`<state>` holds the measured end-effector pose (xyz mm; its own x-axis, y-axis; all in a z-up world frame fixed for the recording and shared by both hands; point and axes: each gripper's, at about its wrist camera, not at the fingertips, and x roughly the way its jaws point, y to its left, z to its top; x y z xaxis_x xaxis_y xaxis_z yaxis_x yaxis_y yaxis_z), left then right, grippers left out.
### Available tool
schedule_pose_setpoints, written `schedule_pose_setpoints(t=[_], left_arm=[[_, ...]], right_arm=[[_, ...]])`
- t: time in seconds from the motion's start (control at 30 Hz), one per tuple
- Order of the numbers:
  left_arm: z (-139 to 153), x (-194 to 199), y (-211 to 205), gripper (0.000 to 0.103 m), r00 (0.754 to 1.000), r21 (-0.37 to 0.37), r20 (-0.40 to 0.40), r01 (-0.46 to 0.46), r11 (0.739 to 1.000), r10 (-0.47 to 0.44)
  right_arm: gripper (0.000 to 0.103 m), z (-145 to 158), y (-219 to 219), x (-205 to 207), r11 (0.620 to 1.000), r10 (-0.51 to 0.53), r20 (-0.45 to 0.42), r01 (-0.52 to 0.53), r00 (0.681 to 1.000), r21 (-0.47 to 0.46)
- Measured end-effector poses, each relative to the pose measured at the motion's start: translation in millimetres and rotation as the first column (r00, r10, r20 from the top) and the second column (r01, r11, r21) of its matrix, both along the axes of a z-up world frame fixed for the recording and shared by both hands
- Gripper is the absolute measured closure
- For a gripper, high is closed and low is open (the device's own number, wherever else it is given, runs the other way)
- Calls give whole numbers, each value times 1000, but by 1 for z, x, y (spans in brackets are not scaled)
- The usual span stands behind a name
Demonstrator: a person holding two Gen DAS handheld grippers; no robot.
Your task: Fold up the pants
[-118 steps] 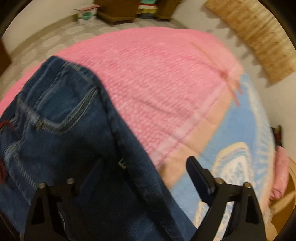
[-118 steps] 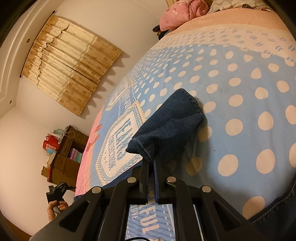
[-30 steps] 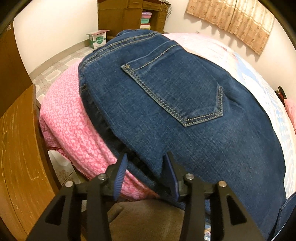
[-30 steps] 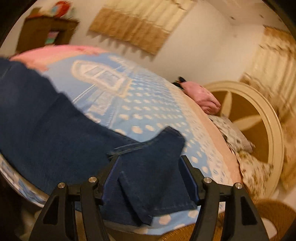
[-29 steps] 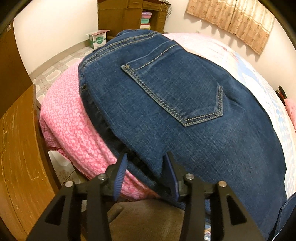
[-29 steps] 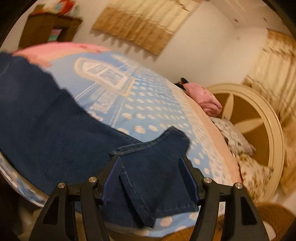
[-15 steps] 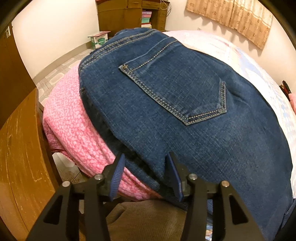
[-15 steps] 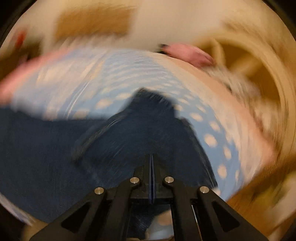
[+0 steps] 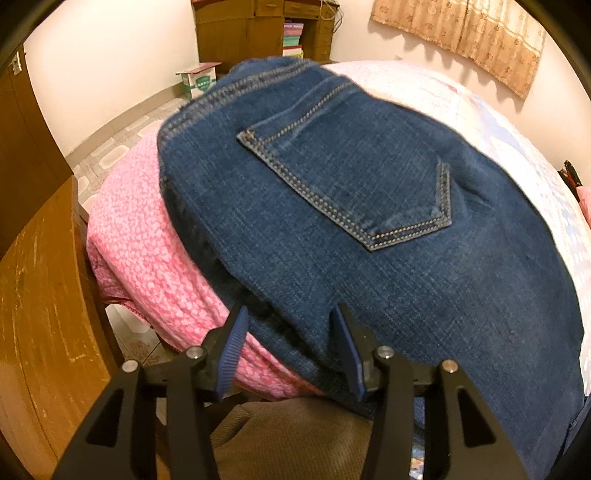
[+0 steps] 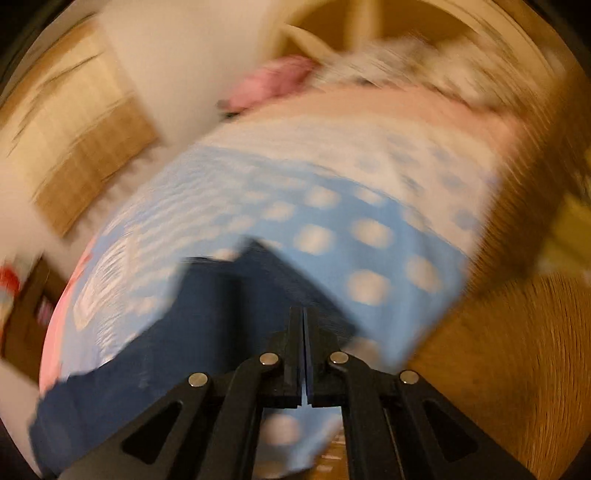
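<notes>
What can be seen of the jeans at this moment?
The jeans are dark blue denim with tan double stitching, back pocket facing up. They lie flat along the bed, waistband toward the pink bedspread. The open left claw straddles their near edge; the right claw is shut, apparently pinching denim, though blur hides details.

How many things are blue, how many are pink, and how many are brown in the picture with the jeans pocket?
Blue: 1, the jeans.
Pink: 1, the pink blanket.
Brown: 3, the wooden cabinet, the curtain and the wooden board at the left.
Total: 5
</notes>
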<state>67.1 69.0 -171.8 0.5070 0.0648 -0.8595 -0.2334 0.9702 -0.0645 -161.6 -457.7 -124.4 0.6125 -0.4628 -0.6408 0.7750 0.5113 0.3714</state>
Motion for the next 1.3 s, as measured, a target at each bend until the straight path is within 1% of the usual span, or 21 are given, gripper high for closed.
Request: schedule_pose_setpoints(t=[0.1, 0.2, 0.27, 0.33, 0.43, 0.5, 0.57, 0.63, 0.7, 0.73, 0.77, 0.8, 0.87, 1.0, 1.03, 1.1, 1.17, 1.2, 1.23, 1.27, 1.3], left_arm=[[17, -9, 3, 52, 998, 66, 53, 30, 997, -34], [34, -14, 15, 46, 993, 113, 91, 62, 992, -72], [47, -17, 36, 40, 991, 113, 127, 35, 993, -49], [61, -17, 68, 36, 986, 85, 165, -40, 996, 26], [67, -11, 105, 33, 982, 65, 167, -105, 992, 92], [64, -4, 128, 33, 983, 32, 152, -109, 993, 103], [60, 1, 135, 33, 986, -43, 141, -87, 995, 92], [56, 6, 135, 33, 988, -132, 140, -48, 990, 66], [53, 15, 130, 33, 990, -188, 137, -10, 982, 36], [50, 22, 128, 33, 992, -233, 127, 6, 972, 24], [46, 29, 127, 33, 994, -296, 112, 15, 955, 19], [42, 34, 125, 33, 995, -341, 99, 16, 940, 19], [32, 42, 122, 32, 997, -423, 71, -2, 906, 36], [17, 62, 118, 32, 997, -527, 48, -23, 849, 57], [15, 68, 119, 32, 996, -572, 57, -22, 820, 67], [14, 80, 122, 34, 994, -632, 66, -25, 774, 86], [11, 91, 127, 57, 991, -678, 54, -56, 733, 126], [9, 94, 132, 83, 988, -708, 59, -61, 703, 145], [9, 97, 136, 91, 986, -744, 80, -40, 667, 148], [13, 100, 140, 91, 984, -748, 98, -27, 663, 150], [19, 101, 141, 92, 982, -738, 116, -14, 675, 147]], right_arm=[[102, 27, 38, 39, 986, 152, 20, -150, 988, -74], [101, 37, 76, 71, 952, 300, 42, -296, 953, -73], [101, 42, 100, 92, 923, 383, 43, -380, 923, -60], [101, 43, 126, 114, 892, 452, 54, -450, 890, -37], [101, 39, 153, 140, 852, 520, 91, -523, 849, 15], [101, 32, 166, 159, 825, 555, 112, -562, 824, 50], [100, 27, 181, 178, 792, 591, 130, -603, 796, 94], [99, 24, 198, 193, 749, 619, 187, -645, 763, 149], [81, 21, 210, 205, 713, 631, 239, -673, 738, 196], [53, 20, 216, 209, 698, 633, 265, -684, 727, 212], [30, 20, 221, 212, 684, 633, 294, -695, 716, 220], [24, 21, 227, 213, 670, 631, 332, -708, 701, 222], [23, 24, 237, 216, 645, 634, 367, -728, 680, 234], [23, 32, 251, 218, 648, 641, 345, -724, 686, 236], [23, 34, 254, 218, 647, 648, 334, -726, 684, 232], [23, 37, 260, 220, 641, 675, 293, -735, 677, 222], [23, 40, 266, 220, 640, 697, 248, -740, 673, 210], [24, 42, 267, 220, 644, 702, 227, -738, 675, 200], [30, 43, 268, 218, 649, 705, 213, -737, 676, 192], [36, 45, 272, 219, 649, 714, 194, -740, 672, 176], [39, 46, 273, 219, 649, 718, 186, -742, 670, 170]])
